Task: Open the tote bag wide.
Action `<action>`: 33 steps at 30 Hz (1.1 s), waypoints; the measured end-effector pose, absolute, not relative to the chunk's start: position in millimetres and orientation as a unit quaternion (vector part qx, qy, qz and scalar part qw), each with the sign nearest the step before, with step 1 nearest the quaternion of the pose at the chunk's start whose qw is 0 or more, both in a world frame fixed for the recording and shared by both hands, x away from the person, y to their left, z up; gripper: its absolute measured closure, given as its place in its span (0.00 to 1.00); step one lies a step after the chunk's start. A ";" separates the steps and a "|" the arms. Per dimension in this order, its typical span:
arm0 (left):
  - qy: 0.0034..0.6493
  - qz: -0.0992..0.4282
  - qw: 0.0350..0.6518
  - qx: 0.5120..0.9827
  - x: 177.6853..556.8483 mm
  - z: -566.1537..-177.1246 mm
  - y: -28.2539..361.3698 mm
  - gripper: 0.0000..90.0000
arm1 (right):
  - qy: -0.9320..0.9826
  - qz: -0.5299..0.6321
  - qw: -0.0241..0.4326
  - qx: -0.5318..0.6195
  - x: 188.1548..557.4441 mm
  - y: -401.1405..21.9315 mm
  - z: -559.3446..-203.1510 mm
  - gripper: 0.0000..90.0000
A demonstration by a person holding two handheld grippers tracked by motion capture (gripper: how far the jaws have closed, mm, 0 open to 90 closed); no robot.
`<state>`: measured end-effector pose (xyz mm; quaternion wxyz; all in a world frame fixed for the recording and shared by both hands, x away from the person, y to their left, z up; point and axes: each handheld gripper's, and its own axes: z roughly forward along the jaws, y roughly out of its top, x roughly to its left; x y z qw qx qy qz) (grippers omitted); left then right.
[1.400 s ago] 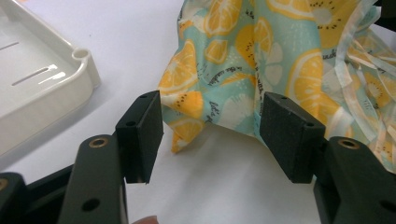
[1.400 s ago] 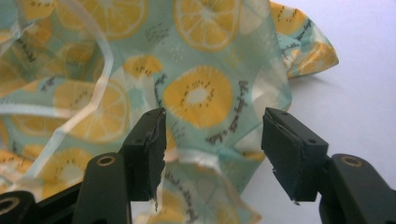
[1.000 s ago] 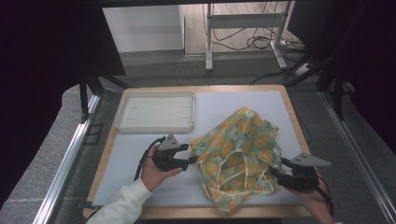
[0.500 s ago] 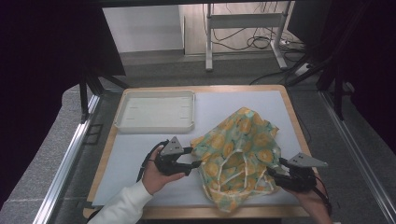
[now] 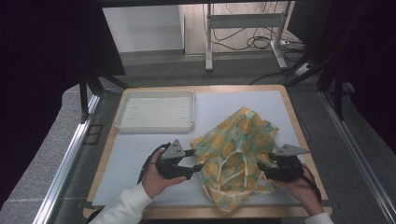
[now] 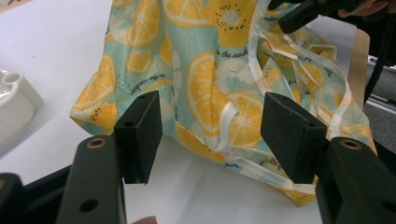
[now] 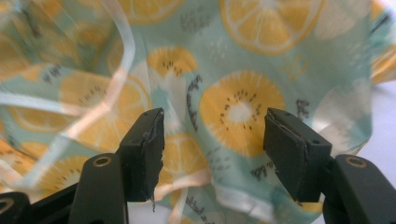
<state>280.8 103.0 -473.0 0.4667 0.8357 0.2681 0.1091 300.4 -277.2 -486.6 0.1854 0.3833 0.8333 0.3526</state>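
Note:
A crumpled cloth printed with orange and lemon slices on pale teal, trimmed with white ties, lies on the right half of the white mat. My left gripper points at the cloth's left edge. In the left gripper view it stands open, with the cloth just beyond its jaw tips and nothing pinched. My right gripper is at the cloth's right edge. In the right gripper view it is open too, the fabric close behind its jaws.
A white tray sits at the back left of the mat, and its corner shows in the left gripper view. The wooden table edge runs close along the cloth's right side. Bare mat lies left of my left hand.
My right gripper has slid left, closer into the cloth's right edge. The left gripper and the cloth have barely moved.

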 end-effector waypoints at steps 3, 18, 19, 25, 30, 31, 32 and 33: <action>0.269 0.107 0.463 0.838 282.3 -474.7 103.2 0.43 | 0.843 0.332 0.173 0.386 304.9 -276.3 -495.4 0.43; 0.267 0.103 0.460 0.841 282.9 -477.3 102.1 0.43 | 0.846 0.305 0.181 0.397 311.2 -275.3 -507.6 0.93; 0.267 0.103 0.460 0.841 282.9 -477.3 102.1 0.43 | 0.845 0.309 0.180 0.396 310.3 -275.3 -506.5 0.95; 0.258 0.100 0.460 0.844 279.9 -476.4 97.9 0.43 | 0.841 0.323 0.179 0.395 306.1 -276.1 -501.2 0.98; 0.249 0.103 0.457 0.847 278.7 -476.8 90.5 0.43 | 0.839 0.328 0.175 0.398 305.3 -278.1 -499.9 0.98; 0.247 0.104 0.456 0.848 278.4 -476.5 88.5 0.43 | 0.838 0.329 0.175 0.398 305.1 -278.3 -499.7 0.98; 0.245 0.105 0.456 0.849 278.3 -476.2 86.5 0.43 | 0.838 0.330 0.174 0.398 304.9 -278.6 -499.3 0.98; 0.242 0.106 0.455 0.850 278.2 -475.8 84.4 0.43 | 0.837 0.332 0.174 0.399 304.6 -278.8 -498.8 0.98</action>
